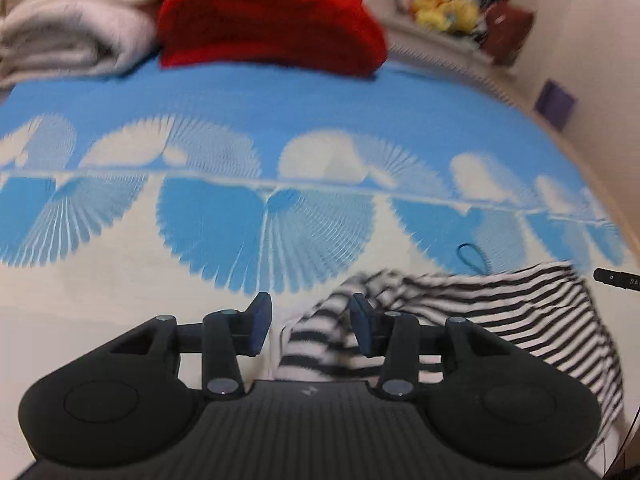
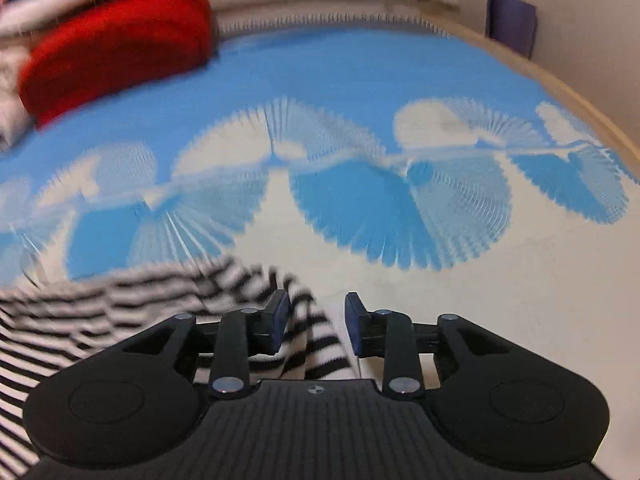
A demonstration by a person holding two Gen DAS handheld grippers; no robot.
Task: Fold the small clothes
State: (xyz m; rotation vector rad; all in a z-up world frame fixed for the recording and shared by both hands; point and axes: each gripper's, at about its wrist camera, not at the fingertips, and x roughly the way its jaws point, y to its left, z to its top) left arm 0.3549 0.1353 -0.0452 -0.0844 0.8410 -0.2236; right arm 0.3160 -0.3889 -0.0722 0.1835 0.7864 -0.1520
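A black-and-white striped garment (image 1: 500, 312) lies bunched on the blue-and-white patterned mat (image 1: 280, 112). In the left wrist view my left gripper (image 1: 310, 326) is open, and a striped fold lies between its blue pads (image 1: 258, 322), nearer the right one. In the right wrist view the same garment (image 2: 120, 304) spreads to the left, and a striped sleeve-like fold runs between the pads of my right gripper (image 2: 316, 322), which is open. Neither gripper pinches the cloth.
A folded red garment (image 1: 272, 20) and a folded white blanket (image 1: 72, 16) lie at the mat's far side. Yellow plush toys (image 1: 444, 6) sit beyond. A wall (image 2: 580, 20) runs along the right. A small blue loop (image 1: 472, 258) lies near the striped cloth.
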